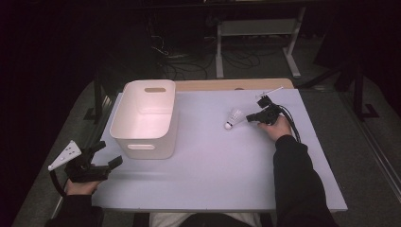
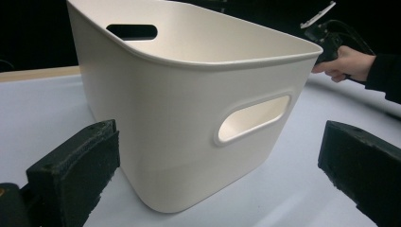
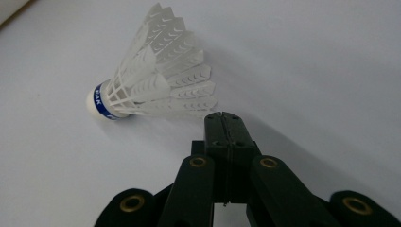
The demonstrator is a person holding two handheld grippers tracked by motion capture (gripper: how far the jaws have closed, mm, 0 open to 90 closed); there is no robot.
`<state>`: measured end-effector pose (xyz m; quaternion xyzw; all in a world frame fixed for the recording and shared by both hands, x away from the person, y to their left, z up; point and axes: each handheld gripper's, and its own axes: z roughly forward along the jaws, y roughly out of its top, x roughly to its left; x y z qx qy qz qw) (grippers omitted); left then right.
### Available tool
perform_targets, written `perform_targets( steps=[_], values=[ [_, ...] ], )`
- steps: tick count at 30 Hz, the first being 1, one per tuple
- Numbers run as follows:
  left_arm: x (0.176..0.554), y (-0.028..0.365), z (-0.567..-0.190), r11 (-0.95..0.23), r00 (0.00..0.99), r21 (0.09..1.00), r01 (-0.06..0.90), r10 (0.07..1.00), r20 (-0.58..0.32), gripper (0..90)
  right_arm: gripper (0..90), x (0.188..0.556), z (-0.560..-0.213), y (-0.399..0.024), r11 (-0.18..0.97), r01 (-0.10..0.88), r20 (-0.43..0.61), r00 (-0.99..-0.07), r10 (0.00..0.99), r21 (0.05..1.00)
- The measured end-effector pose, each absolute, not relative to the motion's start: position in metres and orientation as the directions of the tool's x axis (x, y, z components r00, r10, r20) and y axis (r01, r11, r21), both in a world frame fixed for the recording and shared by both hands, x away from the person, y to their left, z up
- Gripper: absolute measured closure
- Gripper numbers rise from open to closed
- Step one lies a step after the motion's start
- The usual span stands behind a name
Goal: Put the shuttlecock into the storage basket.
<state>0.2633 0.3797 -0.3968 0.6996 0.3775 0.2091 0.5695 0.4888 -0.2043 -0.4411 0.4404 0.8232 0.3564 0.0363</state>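
The right gripper (image 3: 223, 118) is clenched with nothing between its jaws, tips just beside the feather skirt of the shuttlecock (image 3: 156, 78), which lies on its side on the counter (image 1: 213, 161) right of the white bin (image 1: 144, 118). The left gripper (image 2: 217, 175) waits released at the bin's near side. Judging by this, the shuttlecock is not yet grasped; picking and binning remain.

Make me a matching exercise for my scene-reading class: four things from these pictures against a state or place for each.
Things:
1. bin
2. shuttlecock
3. left gripper
4. right gripper

States:
A. jaws shut, nothing between them
B. lying on its side on the table
C. jaws wide open, facing the bin
D. upright, white, with handle slots

Pairs: 1-D, 2-B, 3-C, 4-A
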Motion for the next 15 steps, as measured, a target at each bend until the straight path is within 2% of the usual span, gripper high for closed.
perform_targets(
  steps=[15],
  values=[
    [0.262, 0.380, -0.397, -0.064, 0.628, 0.955, 0.289, 0.766, -0.139, 0.0, 88.9, 0.504, -0.438, -0.171, 0.355, 0.684, 0.257, -0.623, 0.739, 0.638]
  ],
)
